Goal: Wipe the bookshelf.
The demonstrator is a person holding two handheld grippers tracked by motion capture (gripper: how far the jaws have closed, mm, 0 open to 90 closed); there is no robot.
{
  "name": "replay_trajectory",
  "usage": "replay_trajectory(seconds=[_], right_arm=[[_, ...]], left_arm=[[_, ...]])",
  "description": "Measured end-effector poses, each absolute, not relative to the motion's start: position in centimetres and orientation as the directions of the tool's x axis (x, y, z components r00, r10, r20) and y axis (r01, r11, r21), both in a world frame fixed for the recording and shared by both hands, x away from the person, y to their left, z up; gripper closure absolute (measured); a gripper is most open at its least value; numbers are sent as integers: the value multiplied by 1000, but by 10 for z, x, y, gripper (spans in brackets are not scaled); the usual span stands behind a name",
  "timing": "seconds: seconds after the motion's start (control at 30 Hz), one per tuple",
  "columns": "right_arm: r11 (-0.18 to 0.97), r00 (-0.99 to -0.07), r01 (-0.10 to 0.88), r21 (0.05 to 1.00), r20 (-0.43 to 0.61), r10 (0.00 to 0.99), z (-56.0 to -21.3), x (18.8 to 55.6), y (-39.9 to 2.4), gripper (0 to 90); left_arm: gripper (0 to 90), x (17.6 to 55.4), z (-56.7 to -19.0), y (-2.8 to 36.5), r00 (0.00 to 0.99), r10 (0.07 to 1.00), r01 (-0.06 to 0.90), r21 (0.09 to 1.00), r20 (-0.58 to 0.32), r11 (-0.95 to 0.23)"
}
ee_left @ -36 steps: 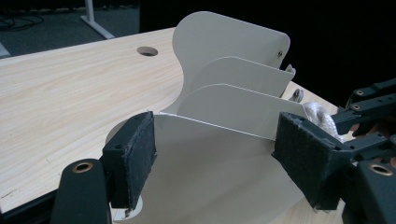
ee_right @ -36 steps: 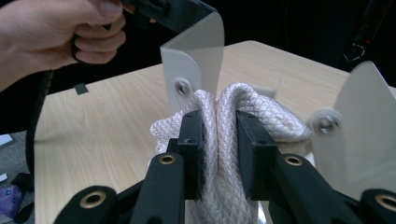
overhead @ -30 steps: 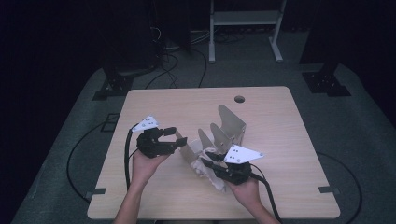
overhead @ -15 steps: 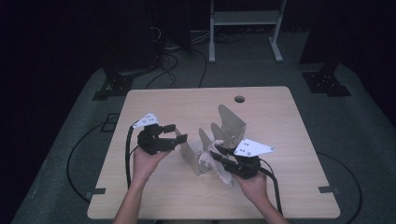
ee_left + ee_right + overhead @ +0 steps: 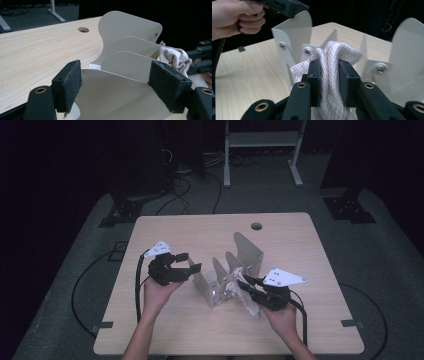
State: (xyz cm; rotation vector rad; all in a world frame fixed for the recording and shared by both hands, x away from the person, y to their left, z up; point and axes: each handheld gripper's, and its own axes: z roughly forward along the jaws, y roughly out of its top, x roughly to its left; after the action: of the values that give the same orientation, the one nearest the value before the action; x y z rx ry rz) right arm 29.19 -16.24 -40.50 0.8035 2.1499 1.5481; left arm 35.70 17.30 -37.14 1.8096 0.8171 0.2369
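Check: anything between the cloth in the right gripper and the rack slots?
Nothing visible. The right gripper holds the white woven cloth right at the beige metal divider rack, beside its plates, slots unobstructed.

A pale wooden desk (image 5: 165,330) with a round cable hole (image 5: 256,226) near its far edge stands on a grey floor mat (image 5: 380,285). Beyond it are a white metal stand (image 5: 260,140) and black cables (image 5: 185,180) on the floor.

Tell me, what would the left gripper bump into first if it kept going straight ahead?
Probably the nearest curved divider of the cream metal file rack: the left gripper has its open black fingers either side of that plate's edge.
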Motion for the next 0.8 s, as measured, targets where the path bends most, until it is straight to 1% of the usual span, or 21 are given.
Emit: replay_trajectory(seconds=[0.07, 0.2, 0.43, 0.63, 0.8], right_arm=[[235, -768, 235, 943, 32, 640, -407, 292, -160, 724], [281, -787, 221, 934, 1, 617, -412, 290, -149, 725], [238, -737, 249, 939, 24, 675, -412, 296, -180, 726], [256, -737, 242, 936, 6, 676, -415, 295, -180, 726], [217, -715, 270, 938, 44, 698, -415, 296, -197, 726]], left_arm=[[259, 357, -372, 173, 744, 630, 417, 891, -221, -180], [259, 356, -371, 172, 744, 631, 416, 891, -220, -180], [259, 355, -371, 172, 749, 627, 412, 892, -215, -185], [259, 355, -371, 171, 750, 626, 411, 893, -215, -185], [259, 355, -371, 170, 752, 623, 411, 892, -215, -188]])
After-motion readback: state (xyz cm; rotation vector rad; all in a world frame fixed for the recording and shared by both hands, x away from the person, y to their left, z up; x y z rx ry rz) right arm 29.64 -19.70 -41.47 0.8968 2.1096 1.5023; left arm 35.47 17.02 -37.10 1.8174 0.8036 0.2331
